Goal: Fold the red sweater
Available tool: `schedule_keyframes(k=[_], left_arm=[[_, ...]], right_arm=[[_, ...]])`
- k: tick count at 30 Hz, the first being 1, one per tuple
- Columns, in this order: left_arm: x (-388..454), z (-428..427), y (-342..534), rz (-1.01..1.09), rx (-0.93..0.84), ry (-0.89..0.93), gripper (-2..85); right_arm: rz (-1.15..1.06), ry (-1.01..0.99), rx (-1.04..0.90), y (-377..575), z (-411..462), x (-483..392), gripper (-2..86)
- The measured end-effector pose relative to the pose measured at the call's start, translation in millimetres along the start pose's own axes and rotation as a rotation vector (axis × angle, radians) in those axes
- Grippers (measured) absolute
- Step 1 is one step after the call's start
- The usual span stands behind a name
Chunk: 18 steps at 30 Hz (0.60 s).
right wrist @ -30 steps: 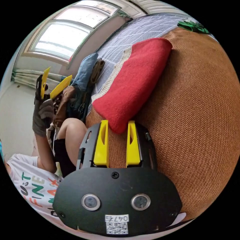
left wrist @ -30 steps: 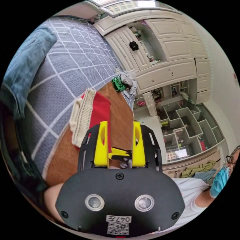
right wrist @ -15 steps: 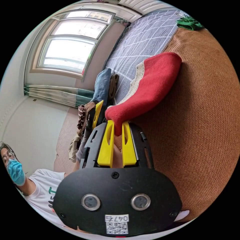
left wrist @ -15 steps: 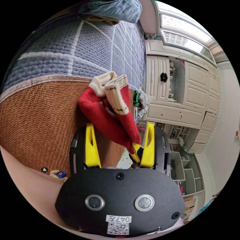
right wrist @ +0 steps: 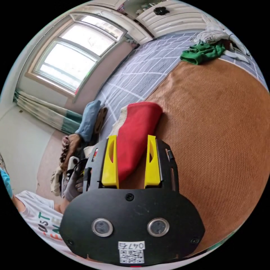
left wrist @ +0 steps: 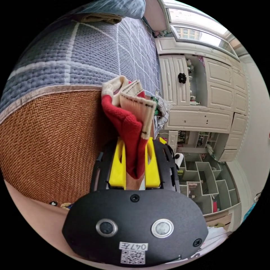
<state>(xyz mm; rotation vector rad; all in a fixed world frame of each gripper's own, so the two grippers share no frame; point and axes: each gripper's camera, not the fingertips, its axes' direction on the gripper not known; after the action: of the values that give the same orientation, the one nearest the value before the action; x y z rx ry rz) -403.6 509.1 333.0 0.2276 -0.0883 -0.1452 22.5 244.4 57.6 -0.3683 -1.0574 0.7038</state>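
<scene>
While its two yellow jaws press from both sides on a hanging fold of knit, the left gripper point(left wrist: 135, 164) in the left gripper view holds one red sweater point(left wrist: 128, 126) at frame centre; the garment's cream ribbed trim point(left wrist: 135, 97) bunches above. Behind it at the left spreads a brown woven mat point(left wrist: 53, 140), coarse in herringbone texture, with a grey quilted bedspread point(left wrist: 92, 53) crossed by white lines at the upper left. White panelled cupboards point(left wrist: 208, 92) stand at the right.

Across the right gripper view, the right gripper point(right wrist: 131, 161) has its two yellow jaws set apart, the sweater's rounded red end point(right wrist: 135, 132) lying between them; whether either jaw touches it is hard to tell. One crumpled green garment point(right wrist: 202, 52) lies at the upper right edge of the mat point(right wrist: 219, 135), and a gloved hand point(right wrist: 73, 184) appears at the lower left.
</scene>
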Motion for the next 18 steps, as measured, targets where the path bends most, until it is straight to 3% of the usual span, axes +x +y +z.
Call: schedule_keyframes(k=[5,8,12,18], left_arm=[[-50,-24,-33,0.056,0.003,-0.018,8.2],[-64,-41,-55,0.127,0.004,-0.037,7.9],[-66,-79,-93,0.195,0.004,-0.064,7.5],[-20,-231,-200,0.312,0.053,0.023,7.1]], right_arm=[[0.076,-0.012,-0.077,-49,52,31,11.6],[0.057,-0.045,-0.153,-55,77,19,3.9],[-0.004,-0.052,-0.097,-50,55,-20,0.7],[-0.189,-0.119,0.102,-38,-21,-133,0.3]])
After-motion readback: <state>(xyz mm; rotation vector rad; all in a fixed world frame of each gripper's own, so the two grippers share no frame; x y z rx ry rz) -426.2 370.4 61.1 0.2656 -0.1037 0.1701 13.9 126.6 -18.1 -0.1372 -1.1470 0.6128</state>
